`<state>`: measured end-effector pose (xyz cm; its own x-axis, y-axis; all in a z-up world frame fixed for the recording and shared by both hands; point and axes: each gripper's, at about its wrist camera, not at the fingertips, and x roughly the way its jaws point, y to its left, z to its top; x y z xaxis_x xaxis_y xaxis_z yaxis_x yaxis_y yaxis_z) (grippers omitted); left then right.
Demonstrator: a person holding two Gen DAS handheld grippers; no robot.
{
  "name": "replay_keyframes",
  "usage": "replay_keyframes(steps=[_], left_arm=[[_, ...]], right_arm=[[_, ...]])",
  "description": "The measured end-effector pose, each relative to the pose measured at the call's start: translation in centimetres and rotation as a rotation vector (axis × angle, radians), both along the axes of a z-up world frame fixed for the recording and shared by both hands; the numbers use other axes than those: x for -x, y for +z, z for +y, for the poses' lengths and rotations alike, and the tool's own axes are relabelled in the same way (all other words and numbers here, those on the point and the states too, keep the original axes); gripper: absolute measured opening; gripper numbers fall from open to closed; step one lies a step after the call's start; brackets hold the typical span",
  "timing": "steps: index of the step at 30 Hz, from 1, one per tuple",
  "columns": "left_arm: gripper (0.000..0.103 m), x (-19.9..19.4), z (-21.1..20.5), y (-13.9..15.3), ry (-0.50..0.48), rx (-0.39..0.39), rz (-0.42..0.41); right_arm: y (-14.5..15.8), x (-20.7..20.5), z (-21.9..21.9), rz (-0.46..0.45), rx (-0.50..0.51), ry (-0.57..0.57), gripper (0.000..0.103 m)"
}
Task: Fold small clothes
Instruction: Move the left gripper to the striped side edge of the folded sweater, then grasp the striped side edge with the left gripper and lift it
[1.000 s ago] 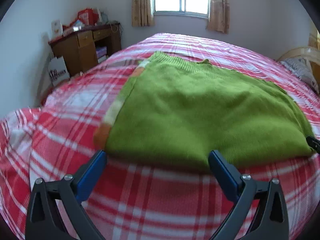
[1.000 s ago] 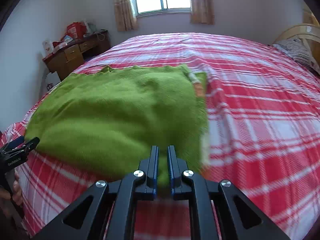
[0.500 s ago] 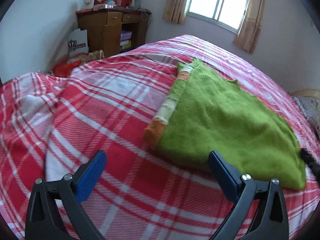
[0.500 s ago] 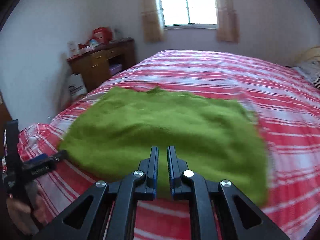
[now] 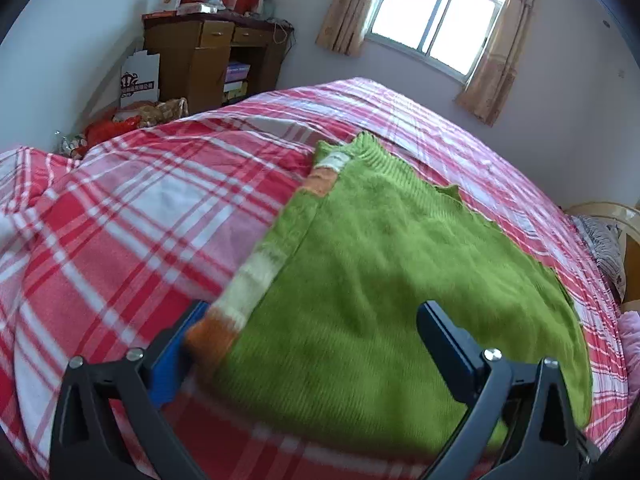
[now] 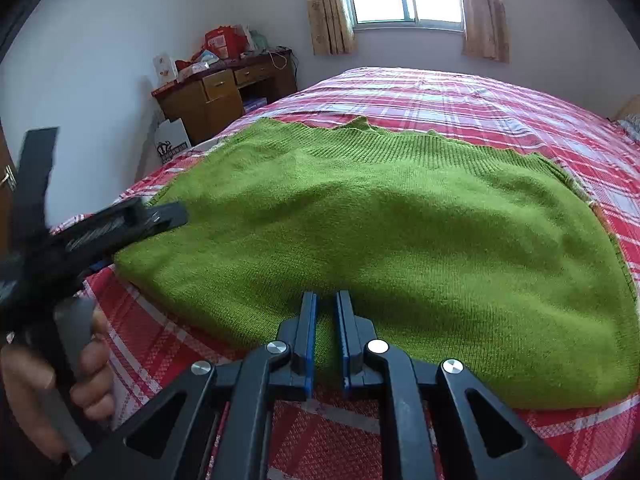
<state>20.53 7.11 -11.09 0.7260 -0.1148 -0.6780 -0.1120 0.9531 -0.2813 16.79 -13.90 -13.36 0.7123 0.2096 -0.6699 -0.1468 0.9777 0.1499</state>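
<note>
A green knitted sweater (image 5: 380,272) lies folded flat on the red plaid bed (image 5: 132,216), with an orange-and-white striped sleeve cuff (image 5: 224,320) along its left edge. It also shows in the right wrist view (image 6: 400,232). My left gripper (image 5: 316,340) is open, its jaws straddling the sweater's near left corner; the cuff touches the left finger. In the right wrist view it (image 6: 160,216) sits at the sweater's left corner. My right gripper (image 6: 326,332) is shut on the sweater's near edge.
A wooden desk (image 5: 208,56) piled with boxes stands by the wall left of the bed, with a white paper bag (image 5: 140,80) and clutter on the floor. A window (image 5: 436,20) with curtains is behind. A pillow (image 5: 604,248) lies far right.
My left gripper swung away to the left, then moved in onto the sweater's left corner by the cuff. My right gripper stayed shut on the near edge while its view shifted left.
</note>
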Motion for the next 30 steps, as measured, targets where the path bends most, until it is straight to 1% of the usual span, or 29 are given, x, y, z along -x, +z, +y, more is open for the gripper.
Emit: replay_keyframes(steps=[2, 4, 6, 8, 10, 11, 12, 15, 18, 23, 26, 28, 30], left_arm=[[0.103, -0.6, -0.2, 0.1, 0.01, -0.018, 0.014], [0.103, -1.4, -0.8, 0.2, 0.017, -0.058, 0.035], [0.102, -1.5, -1.4, 0.1, 0.008, -0.09, 0.041], [0.1, -1.6, -1.8, 0.2, -0.01, -0.106, 0.038], [0.093, -1.6, -2.0, 0.2, -0.02, -0.108, 0.031], [0.091, -1.6, -2.1, 0.3, -0.024, -0.109, 0.028], [0.086, -1.7, -2.3, 0.3, -0.032, -0.109, 0.024], [0.082, -1.9, -2.5, 0.4, -0.035, -0.109, 0.024], [0.074, -1.8, -2.4, 0.4, -0.044, -0.081, 0.017], [0.065, -1.9, -2.5, 0.5, -0.06, -0.059, 0.017], [0.052, -2.0, -2.4, 0.7, -0.063, -0.036, 0.02], [0.039, -1.9, -2.0, 0.9, -0.06, -0.012, 0.02], [0.032, -1.8, -1.4, 1.1, -0.054, 0.035, 0.02]], right_arm=[[0.0, -0.1, -0.3, -0.004, -0.013, 0.002, 0.01], [0.0, 0.0, -0.4, -0.006, -0.025, 0.004, 0.01], [-0.1, -0.2, -0.4, -0.007, -0.037, 0.005, 0.01], [0.0, -0.2, -0.5, -0.008, -0.04, 0.006, 0.01], [0.0, -0.2, -0.4, -0.011, -0.037, 0.006, 0.01], [-0.1, -0.2, -0.4, -0.013, -0.035, 0.006, 0.01], [-0.1, -0.1, -0.4, -0.013, -0.035, 0.006, 0.01], [-0.2, -0.1, -0.6, -0.015, -0.046, 0.008, 0.01], [-0.2, 0.1, -0.9, -0.014, -0.063, 0.01, 0.01], [-0.3, 0.1, -1.4, -0.013, -0.089, 0.013, 0.01], [-0.3, 0.0, -1.6, -0.012, -0.1, 0.015, 0.01], [-0.4, 0.0, -1.7, -0.012, -0.106, 0.015, 0.01], [-0.4, 0.1, -1.7, -0.012, -0.109, 0.016, 0.01]])
